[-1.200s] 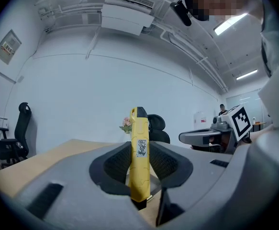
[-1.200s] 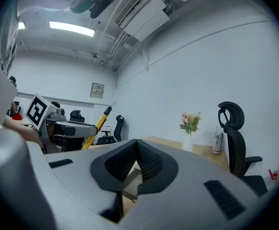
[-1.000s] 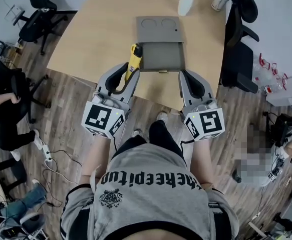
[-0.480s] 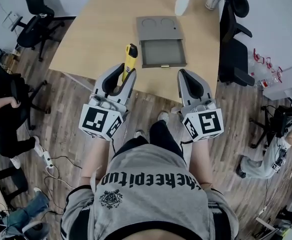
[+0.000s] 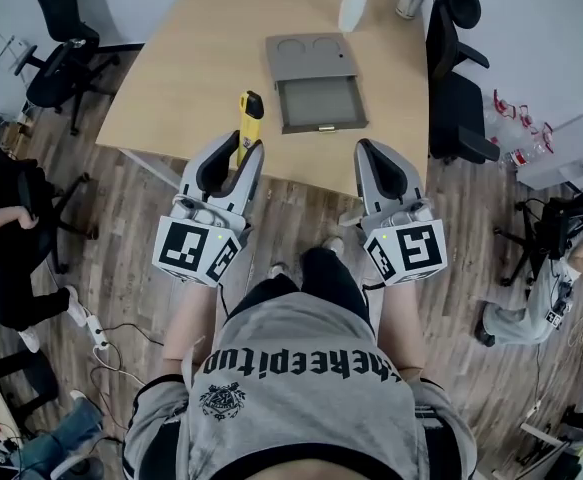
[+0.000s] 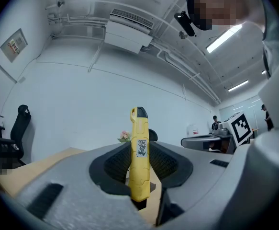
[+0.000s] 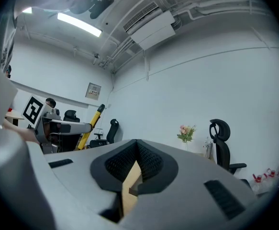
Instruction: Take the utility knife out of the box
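Pulled back toward the person, the left gripper points roughly level, clamped on the yellow utility knife, which juts over the table edge, clear of the open box. The right gripper is alongside, jaws apparently closed, empty.

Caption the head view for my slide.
Left hand-held gripper holds yellow utility knife clear of the open gray box on the table.
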`<action>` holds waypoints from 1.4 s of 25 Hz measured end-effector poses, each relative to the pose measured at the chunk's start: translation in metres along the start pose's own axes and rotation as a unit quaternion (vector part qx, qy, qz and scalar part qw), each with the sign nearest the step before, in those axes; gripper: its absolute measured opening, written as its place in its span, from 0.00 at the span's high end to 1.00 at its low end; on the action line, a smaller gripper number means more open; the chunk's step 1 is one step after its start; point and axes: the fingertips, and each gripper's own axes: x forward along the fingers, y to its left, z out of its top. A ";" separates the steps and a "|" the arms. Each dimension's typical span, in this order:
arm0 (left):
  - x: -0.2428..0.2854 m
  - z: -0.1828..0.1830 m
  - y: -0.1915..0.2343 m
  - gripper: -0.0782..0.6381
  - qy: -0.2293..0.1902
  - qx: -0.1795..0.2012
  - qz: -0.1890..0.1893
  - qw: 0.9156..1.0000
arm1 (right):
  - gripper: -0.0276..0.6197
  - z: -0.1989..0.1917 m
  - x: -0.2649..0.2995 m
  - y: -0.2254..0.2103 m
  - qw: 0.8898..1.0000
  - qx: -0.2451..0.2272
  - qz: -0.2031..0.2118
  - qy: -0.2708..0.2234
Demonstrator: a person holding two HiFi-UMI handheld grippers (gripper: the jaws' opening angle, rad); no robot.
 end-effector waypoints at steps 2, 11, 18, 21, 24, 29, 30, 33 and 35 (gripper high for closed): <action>-0.004 0.002 0.001 0.71 -0.005 -0.001 0.003 1.000 | 0.95 0.000 -0.003 0.003 1.000 0.000 -0.003 0.000; -0.016 0.018 -0.001 0.71 -0.028 -0.001 0.016 0.999 | 0.95 0.012 -0.006 0.009 1.000 -0.008 0.007 -0.005; -0.019 0.024 -0.011 0.71 -0.035 -0.005 0.030 0.999 | 0.95 0.017 -0.015 0.004 1.000 -0.010 0.018 -0.007; -0.024 0.025 -0.020 0.71 -0.037 -0.005 0.038 0.999 | 0.95 0.017 -0.025 0.003 1.000 -0.011 0.024 -0.007; -0.027 0.027 -0.031 0.71 -0.038 -0.006 0.046 0.998 | 0.95 0.017 -0.037 0.001 1.000 -0.011 0.029 -0.007; -0.028 0.031 -0.058 0.71 -0.042 -0.003 0.057 0.997 | 0.95 0.019 -0.060 -0.008 0.999 -0.011 0.041 -0.011; -0.029 0.031 -0.064 0.71 -0.043 -0.002 0.060 0.997 | 0.95 0.020 -0.064 -0.009 0.999 -0.011 0.044 -0.013; -0.031 0.034 -0.080 0.71 -0.046 0.001 0.067 0.997 | 0.95 0.022 -0.078 -0.013 0.998 -0.011 0.054 -0.018; -0.031 0.034 -0.092 0.71 -0.046 0.004 0.072 0.996 | 0.95 0.024 -0.087 -0.017 0.998 -0.008 0.060 -0.022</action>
